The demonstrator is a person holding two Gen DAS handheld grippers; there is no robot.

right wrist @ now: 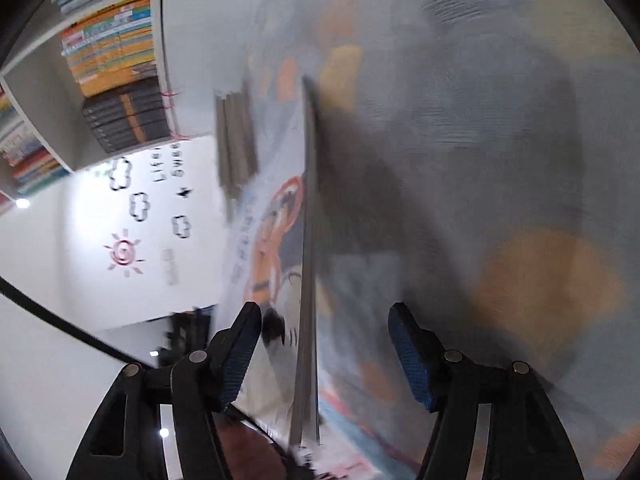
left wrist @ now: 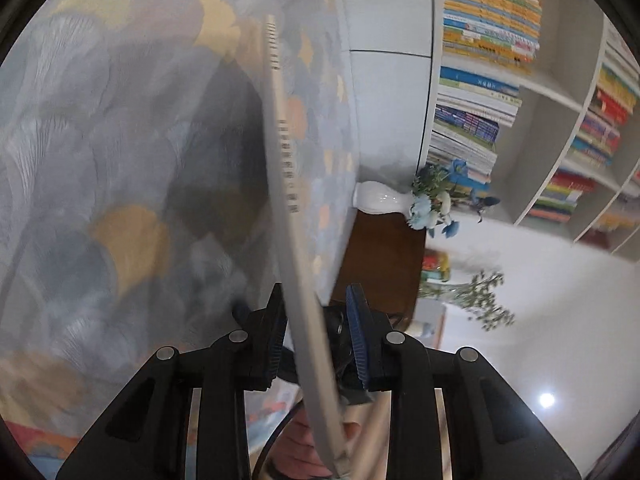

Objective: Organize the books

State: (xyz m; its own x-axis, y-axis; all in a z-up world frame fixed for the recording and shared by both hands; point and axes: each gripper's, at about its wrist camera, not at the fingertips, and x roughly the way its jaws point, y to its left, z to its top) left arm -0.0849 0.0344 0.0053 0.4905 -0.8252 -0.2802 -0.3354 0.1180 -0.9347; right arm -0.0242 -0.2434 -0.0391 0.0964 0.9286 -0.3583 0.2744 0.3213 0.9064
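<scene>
The left wrist view is rolled sideways. A thin book with a pale grey spine runs edge-on between the fingers of my left gripper, which is shut on its near end. The book hangs a little off the patterned tablecloth and casts a dark shadow on it. In the right wrist view the same book shows its page edge and an orange cartoon cover. It passes between the fingers of my right gripper, which stands open with a gap on both sides.
A white bookshelf packed with colourful books fills the right of the left wrist view. A white vase of blue flowers stands at the table's edge. Several grey books lie blurred on the cloth. A wall with decals is behind.
</scene>
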